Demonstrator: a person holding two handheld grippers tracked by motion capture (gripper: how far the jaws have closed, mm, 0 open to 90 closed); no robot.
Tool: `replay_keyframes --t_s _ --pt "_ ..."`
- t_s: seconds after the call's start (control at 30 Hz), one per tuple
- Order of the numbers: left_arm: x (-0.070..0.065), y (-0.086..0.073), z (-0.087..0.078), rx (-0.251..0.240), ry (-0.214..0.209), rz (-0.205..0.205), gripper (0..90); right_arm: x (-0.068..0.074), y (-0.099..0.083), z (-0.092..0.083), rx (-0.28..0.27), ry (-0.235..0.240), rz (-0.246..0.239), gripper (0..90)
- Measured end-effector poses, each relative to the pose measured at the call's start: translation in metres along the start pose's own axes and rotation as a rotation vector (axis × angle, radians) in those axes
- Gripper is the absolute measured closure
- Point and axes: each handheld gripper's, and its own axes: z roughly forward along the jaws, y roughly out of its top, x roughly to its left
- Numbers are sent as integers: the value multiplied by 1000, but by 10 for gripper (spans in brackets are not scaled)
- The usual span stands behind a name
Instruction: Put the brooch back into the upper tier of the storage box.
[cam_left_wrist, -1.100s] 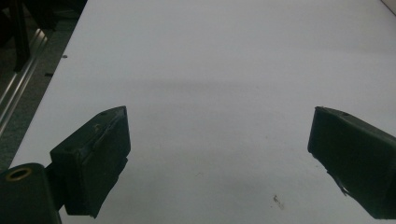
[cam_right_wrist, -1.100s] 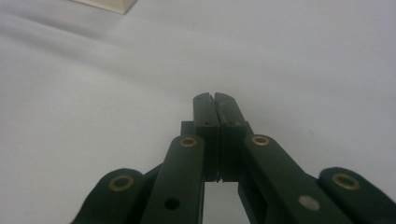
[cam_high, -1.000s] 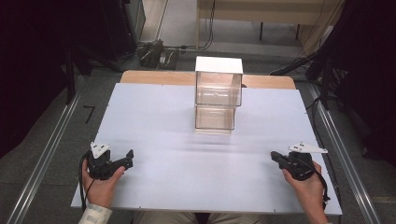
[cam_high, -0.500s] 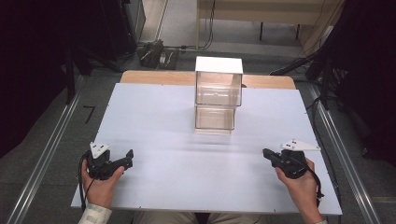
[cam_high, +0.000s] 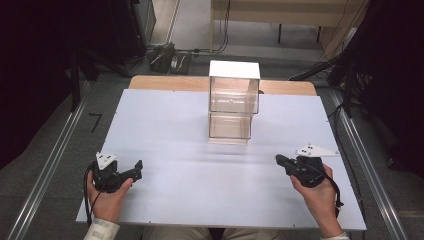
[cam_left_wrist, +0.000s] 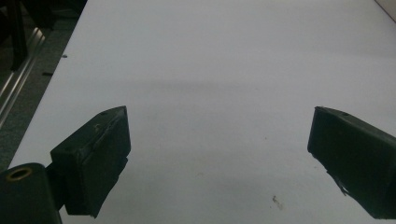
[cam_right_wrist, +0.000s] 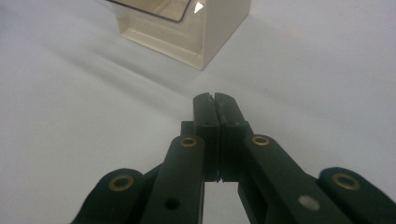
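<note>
Your table top (cam_high: 175, 145) was plain pale white with a light wooden edge at the far side. The box stack (cam_high: 233, 102) on it was clear with a faint amber tint and a white lid. Your left gripper (cam_high: 131, 171) and right gripper (cam_right_wrist: 215, 100) were black, with brass-coloured rivets and light grey top plates. Your cuff (cam_high: 102, 231) was checked white.

White table (cam_high: 165, 130), grey floor (cam_high: 50, 150), metal rails (cam_high: 42, 175), dark surroundings, floor cables (cam_high: 165, 57)
</note>
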Motion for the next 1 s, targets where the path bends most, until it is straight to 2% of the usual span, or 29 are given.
replay_keyframes --t_s 0.6,1.0 --pt "0 0 0 0 1 1 74 14 22 1 -35 28 -30 867" --pt "0 0 0 0 -3 2 74 16 37 -2 -69 32 -34 867"
